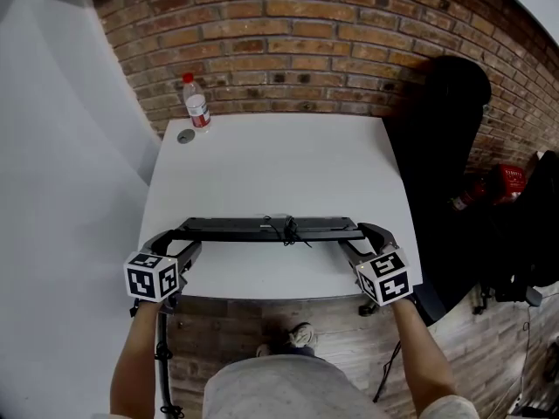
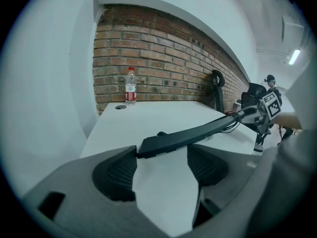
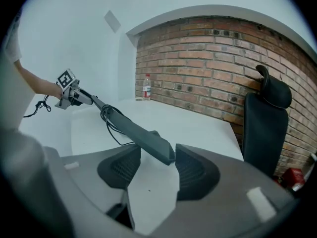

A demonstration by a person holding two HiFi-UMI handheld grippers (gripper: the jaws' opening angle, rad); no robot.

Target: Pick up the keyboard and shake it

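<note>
While left claw (image 1: 175,238) and right claw (image 1: 360,236) grip it, one keyboard (image 1: 234,228) hangs.

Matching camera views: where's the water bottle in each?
Head view: water bottle upper left, on the table's far left corner.
Left gripper view: left of centre, before the brick wall.
Right gripper view: small, just above-left of centre.
Shared landmark: the keyboard, visible in all three.

Pale grey shorts (image 1: 279,391), a light shoe (image 1: 301,334), arms bare — the left gripper (image 1: 179,234) and right gripper (image 1: 361,232) are grey-shelled, with black ribbed pads (image 2: 119,175) and white cubes (image 1: 153,278) bearing black square markers.
</note>
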